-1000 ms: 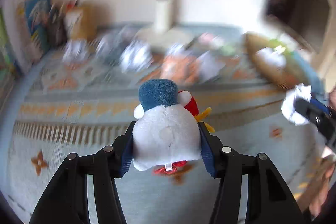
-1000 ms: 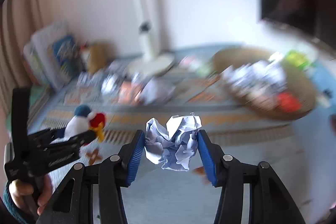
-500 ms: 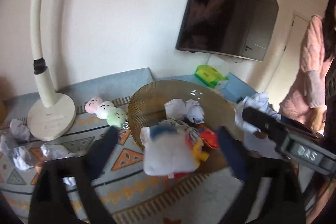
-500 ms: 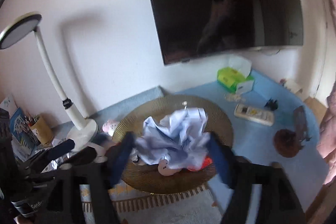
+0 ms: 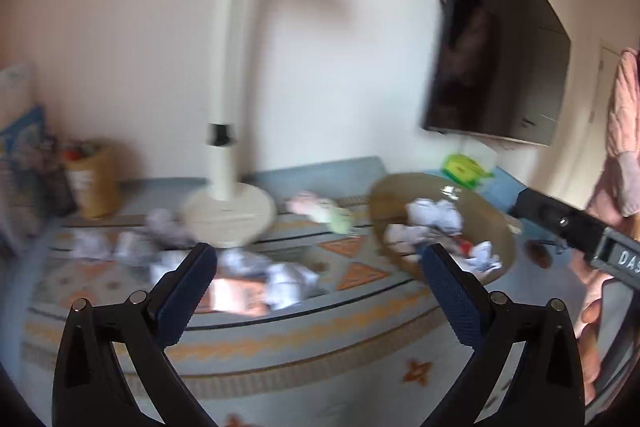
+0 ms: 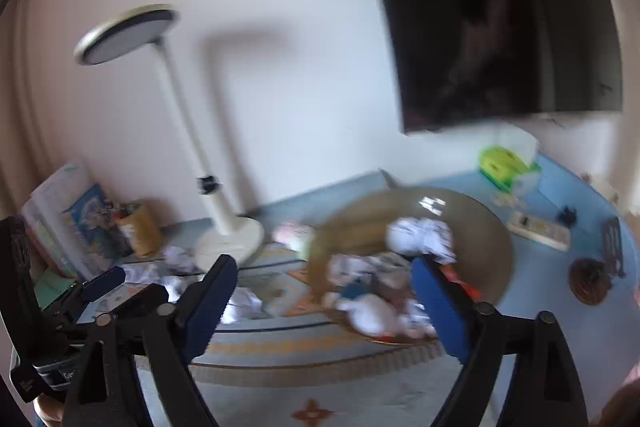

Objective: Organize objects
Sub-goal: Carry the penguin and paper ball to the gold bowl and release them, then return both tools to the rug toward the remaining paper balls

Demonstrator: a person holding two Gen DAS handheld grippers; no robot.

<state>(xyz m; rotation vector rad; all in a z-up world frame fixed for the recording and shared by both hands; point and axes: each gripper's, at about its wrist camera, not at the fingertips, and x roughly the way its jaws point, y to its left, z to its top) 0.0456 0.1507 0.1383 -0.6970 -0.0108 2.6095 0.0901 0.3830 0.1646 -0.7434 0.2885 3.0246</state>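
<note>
Left gripper (image 5: 320, 259) spread wide and empty, right gripper (image 6: 324, 269) opening with nothing between its pads, penguin plush (image 6: 370, 311) and crumpled paper (image 6: 420, 235) lying in the round woven basket (image 6: 492, 251) beyond both.

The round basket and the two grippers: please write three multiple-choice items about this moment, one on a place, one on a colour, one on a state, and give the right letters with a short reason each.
1. Where does the plush penguin lie?
A. in the round basket
B. on the lamp base
C. between the right gripper's jaws

2. What colour are the pads on the left gripper?
A. red
B. blue
C. yellow

3. What is between the jaws of the right gripper?
A. a crumpled paper ball
B. the plush penguin
C. nothing

Answers:
1 A: in the right wrist view the white and blue plush rests among paper balls inside the basket.
2 B: both pads show dark blue in the left wrist view.
3 C: the jaws are opening and stand wide apart, gripping nothing; the basket is seen behind them.
</note>
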